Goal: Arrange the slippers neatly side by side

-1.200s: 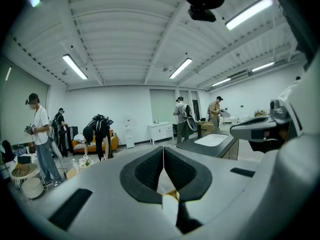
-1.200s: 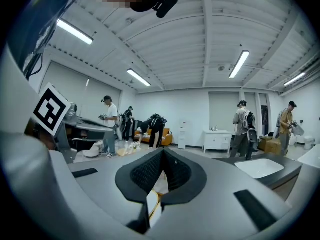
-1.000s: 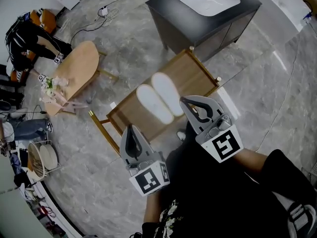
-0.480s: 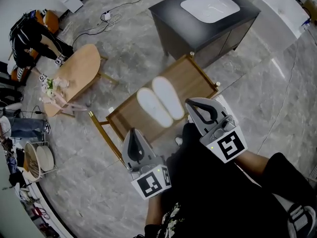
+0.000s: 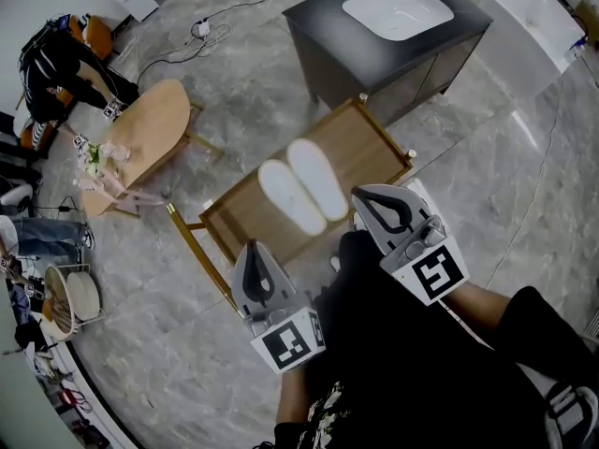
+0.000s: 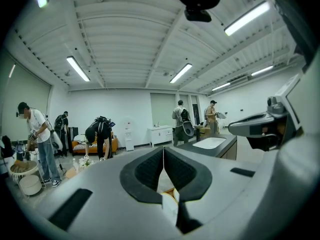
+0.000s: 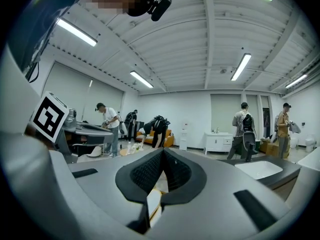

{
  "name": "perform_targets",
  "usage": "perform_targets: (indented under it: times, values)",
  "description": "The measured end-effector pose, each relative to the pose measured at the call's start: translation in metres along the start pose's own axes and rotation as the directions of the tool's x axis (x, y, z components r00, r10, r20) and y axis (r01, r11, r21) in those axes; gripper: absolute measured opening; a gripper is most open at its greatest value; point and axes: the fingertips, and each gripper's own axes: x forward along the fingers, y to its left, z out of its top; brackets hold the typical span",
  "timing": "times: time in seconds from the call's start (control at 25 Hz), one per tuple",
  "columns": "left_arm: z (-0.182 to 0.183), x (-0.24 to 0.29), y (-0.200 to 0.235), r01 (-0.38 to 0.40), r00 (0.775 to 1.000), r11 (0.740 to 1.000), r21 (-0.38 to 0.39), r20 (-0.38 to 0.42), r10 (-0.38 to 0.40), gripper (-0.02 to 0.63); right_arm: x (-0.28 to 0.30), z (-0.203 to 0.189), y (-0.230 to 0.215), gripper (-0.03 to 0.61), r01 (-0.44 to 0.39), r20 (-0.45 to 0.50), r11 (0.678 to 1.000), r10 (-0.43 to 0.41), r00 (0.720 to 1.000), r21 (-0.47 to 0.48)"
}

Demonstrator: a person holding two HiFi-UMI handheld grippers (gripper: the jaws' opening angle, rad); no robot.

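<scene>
Slippers point(image 5: 292, 199) — two white ones, flat on the low wooden table point(image 5: 374, 143), side by side with long edges touching or very nearly so. They run the same way and their ends are roughly level. They sit about mid-table.

Left gripper point(image 5: 250, 248): at the table's near edge, to the left of the pair and apart from it. In its own view the left gripper point(image 6: 163, 150) has its dark pads pressed together along their full length, with nothing between them.

Right gripper point(image 5: 359, 195): also at the near edge, on the right. In the head view its tip sits just beside the near end of the right-hand slipper, but I see no contact, and its height above the table can't be read. In its own view the right gripper point(image 7: 162, 152) is closed too, pad on pad and empty.

So the pair lies ahead of both tools and roughly between their lines — closer to the right one. Neither tool holds or touches a slipper.

Surroundings: dark cabinet point(image 5: 374, 59) with a white basin point(image 5: 398, 9) beyond the table. A round wooden table point(image 5: 150, 129) stands well off to the left, with a person point(image 5: 56, 68) bent over near it.
</scene>
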Motion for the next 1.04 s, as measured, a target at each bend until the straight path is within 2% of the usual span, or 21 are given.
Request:
perform_targets:
  times: [0.2,0.52,1.04]
  values:
    - [-0.0021,-0.0005,0.0015,0.005,1.0,1.0,-0.006,-0.003,-0.005,0.006,0.0016,0.0013,0.0045,-0.003,0.002,0.01,1.0,-0.002,1.0,0.011]
    - [-0.0004,0.0033,-0.0071,0.039,0.999,0.999,0.027,0.004,-0.039,0.006,0.0029,-0.0028,0.0018,-0.003,0.001,-0.001,1.0,-0.001,1.0,0.023]
    - [-0.0016,0.0082,-0.0058,0.026,1.0,0.998,0.059,-0.004,-0.026,0.003,0.008,-0.0029,0.0027,-0.003,-0.022,0.005,0.999,0.022,1.0,0.028]
